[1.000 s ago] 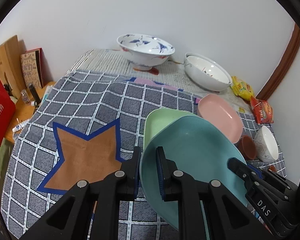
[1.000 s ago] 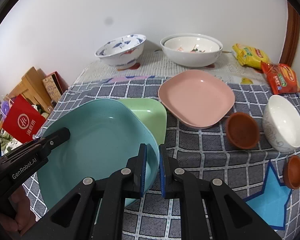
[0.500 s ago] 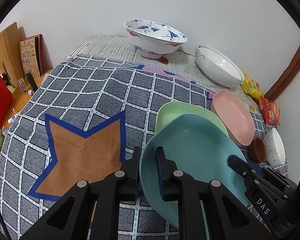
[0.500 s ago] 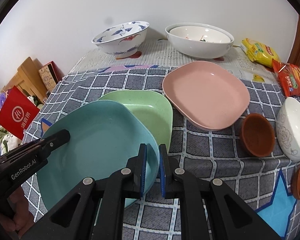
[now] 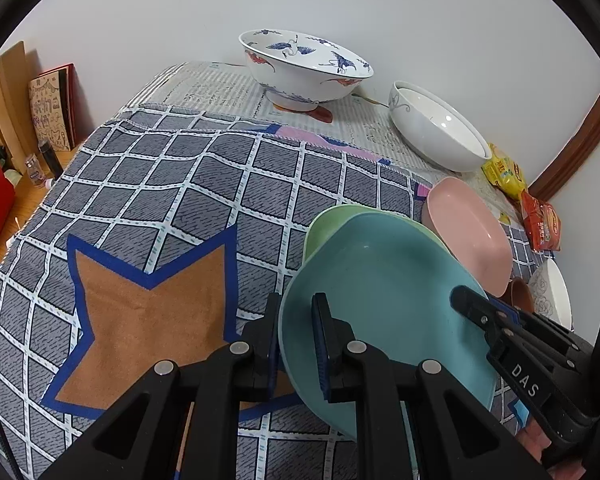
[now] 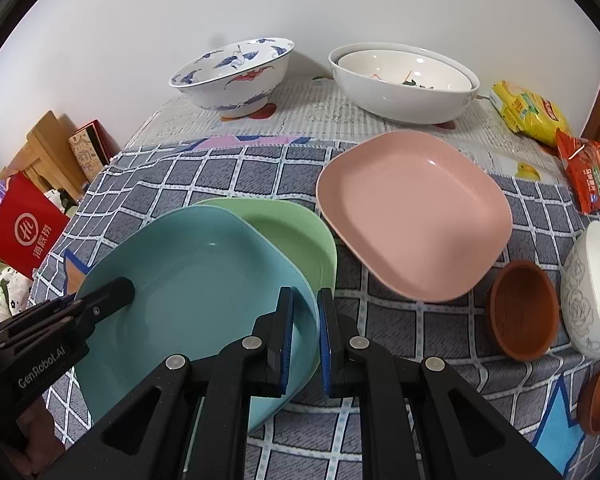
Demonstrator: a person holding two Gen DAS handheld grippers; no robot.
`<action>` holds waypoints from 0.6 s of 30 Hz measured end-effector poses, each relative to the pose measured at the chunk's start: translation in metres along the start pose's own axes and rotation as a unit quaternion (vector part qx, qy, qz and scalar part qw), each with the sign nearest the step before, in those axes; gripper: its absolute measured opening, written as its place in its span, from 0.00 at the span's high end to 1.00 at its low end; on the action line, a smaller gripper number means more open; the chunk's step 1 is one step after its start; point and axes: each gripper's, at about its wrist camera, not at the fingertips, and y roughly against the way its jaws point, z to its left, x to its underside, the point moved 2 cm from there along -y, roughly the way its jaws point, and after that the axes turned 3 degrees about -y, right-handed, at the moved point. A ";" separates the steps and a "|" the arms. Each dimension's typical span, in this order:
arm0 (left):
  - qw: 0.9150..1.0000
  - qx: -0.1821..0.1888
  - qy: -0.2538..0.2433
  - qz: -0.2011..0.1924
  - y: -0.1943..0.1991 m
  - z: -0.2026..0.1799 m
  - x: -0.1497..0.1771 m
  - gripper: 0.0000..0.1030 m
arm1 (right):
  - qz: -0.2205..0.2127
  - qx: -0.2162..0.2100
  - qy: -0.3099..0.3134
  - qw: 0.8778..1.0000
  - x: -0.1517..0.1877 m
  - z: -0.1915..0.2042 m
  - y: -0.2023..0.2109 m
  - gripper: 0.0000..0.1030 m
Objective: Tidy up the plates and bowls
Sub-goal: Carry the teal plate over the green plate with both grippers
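Holding the blue plate (image 5: 380, 280) by both rims, left tongs (image 5: 296, 336) and right tongs (image 6: 305, 330) pinched shut, over the green plate (image 6: 296, 224).

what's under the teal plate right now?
A light green square plate sits partly beneath the teal square plate, its far edge showing. Both grippers, left and right, clamp the teal rim. Contact between the plates is hidden.

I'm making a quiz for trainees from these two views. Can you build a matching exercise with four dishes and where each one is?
Column 1:
1. teal plate
2. green plate
3. pink plate
4. crane-pattern bowl

Column 2:
A. at the back by the wall
B. gripped at both rims by each tool
C. flat on the checked cloth, alone
D. partly under another plate

Pairs: 1-B, 2-D, 3-C, 4-A
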 end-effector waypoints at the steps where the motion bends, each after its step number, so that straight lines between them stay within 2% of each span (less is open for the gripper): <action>1: 1.000 0.001 0.000 -0.001 0.000 0.000 -0.001 0.86 | 0.000 0.000 0.000 1.000 -0.001 0.000 -0.001 0.88; 18: 1.000 0.001 -0.002 -0.001 -0.011 -0.003 -0.011 0.86 | -0.004 0.005 0.016 1.000 -0.022 -0.001 -0.017 0.86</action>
